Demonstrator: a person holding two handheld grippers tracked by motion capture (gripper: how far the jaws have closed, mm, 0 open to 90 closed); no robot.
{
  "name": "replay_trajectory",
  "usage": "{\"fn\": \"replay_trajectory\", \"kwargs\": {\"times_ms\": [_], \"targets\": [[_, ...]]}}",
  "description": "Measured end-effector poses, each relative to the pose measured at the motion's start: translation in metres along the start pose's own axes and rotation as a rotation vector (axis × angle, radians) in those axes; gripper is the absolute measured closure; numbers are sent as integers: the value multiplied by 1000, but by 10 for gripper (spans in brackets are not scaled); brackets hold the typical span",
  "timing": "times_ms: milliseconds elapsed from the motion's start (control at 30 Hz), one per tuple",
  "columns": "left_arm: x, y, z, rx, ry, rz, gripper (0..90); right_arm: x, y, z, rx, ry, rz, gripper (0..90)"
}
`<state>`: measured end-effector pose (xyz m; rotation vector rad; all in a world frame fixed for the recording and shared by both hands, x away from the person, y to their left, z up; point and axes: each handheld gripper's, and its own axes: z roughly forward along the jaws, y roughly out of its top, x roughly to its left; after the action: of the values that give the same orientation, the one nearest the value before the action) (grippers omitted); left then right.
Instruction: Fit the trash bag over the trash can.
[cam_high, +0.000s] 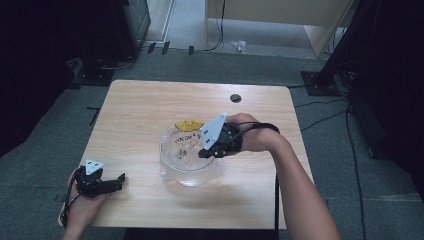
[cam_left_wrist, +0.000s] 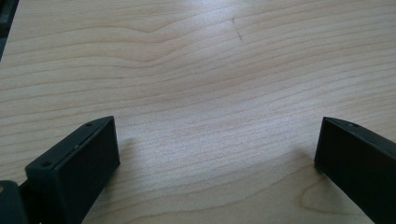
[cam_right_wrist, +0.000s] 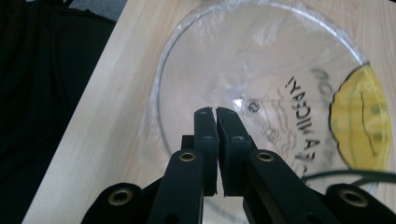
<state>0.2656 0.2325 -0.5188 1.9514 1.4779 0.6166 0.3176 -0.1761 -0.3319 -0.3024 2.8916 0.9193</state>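
I see a clear bowl (cam_right_wrist: 261, 70) with plastic film, black print and a yellow smiley; print unreadable. Right gripper (cam_right_wrist: 215, 112) closed, empty, over it. Left gripper (cam_left_wrist: 215, 144) wide apart.

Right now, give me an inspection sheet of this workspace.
Surface: wooden table, a dark round hole near its far edge.
Job's things: clear bowl mid-table, lined with thin clear plastic; a yellow smiley print and black lettering show through it.
Clutter: nothing seen.
Grippers: right gripper over the bowl, jaws together, nothing between them; left gripper low at the near left corner, jaws wide apart, nothing between them.
Cables: one trails from each gripper; more lie on the floor.
Surroundings: grey carpet, dark stands at both sides, a pale wooden unit beyond.
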Motion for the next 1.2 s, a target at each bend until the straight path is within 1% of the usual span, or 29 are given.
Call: {"fn": "replay_trajectory", "kwargs": {"times_ms": [100, 333, 500, 600, 767, 867, 900, 1000, 1067, 1167, 1200], "targets": [[0, 0, 0, 0, 0, 0, 0, 3, -11, -6, -4, -6, 26, 864], [0, 0, 0, -1, 0, -1, 0, 14, -35, -15, 0, -5, 62, 867], [0, 0, 0, 0, 0, -1, 0, 22, -53, -16, 18, 8, 94, 866], [0, 0, 0, 0, 0, 0, 0, 26, -64, -17, 15, 3, 115, 865], [0, 0, 0, 0, 0, 0, 0, 32, -82, -14, 18, -5, 162, 808], [0, 0, 0, -1, 0, -1, 0, 36, -93, -9, 25, -8, 207, 777], [0, 0, 0, -2, 0, -1, 0, 37, -96, -7, 21, -8, 230, 768], [0, 0, 0, -1, 0, -1, 0, 40, -107, -2, 1, -17, 271, 715], [0, 0, 0, -2, 0, -1, 0, 41, -113, -1, -25, -27, 309, 686], [0, 0, 0, -2, 0, -1, 0, 44, -122, 0, -71, -50, 372, 609], [0, 0, 0, -2, 0, -1, 0, 45, -125, 0, -87, -56, 400, 573]]}}
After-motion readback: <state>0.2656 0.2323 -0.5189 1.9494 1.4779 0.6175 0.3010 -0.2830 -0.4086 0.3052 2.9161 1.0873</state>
